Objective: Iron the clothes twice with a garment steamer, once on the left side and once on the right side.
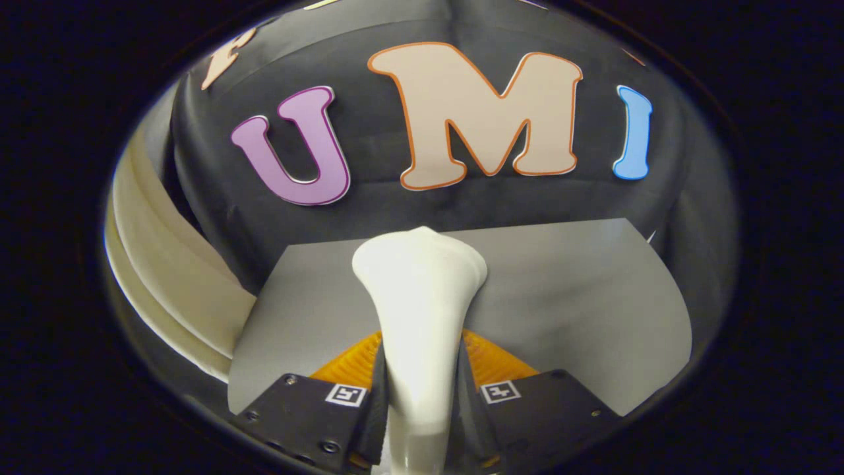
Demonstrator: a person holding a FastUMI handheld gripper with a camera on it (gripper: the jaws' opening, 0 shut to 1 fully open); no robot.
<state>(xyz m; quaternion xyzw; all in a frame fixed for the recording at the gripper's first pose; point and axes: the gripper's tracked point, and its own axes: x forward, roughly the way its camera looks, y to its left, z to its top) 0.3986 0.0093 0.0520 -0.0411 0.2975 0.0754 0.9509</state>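
Dim, even lighting was recorded; the edges were bent by fisheye distortion, and soft shadow was cast across the grey worktop (593,297).

White garment steamer (419,310), smooth and plain, no pattern on it. Behind it, the garment (580,297) shows flat grey, and cream-coloured folds of fabric (165,264) sit beside that.

We are in a recording booth, not a real home; a black cloth wall (422,204) closes the back; a plain grey sheet (567,297) lies as the work surface; pale curved bands (165,277) rise beside it.
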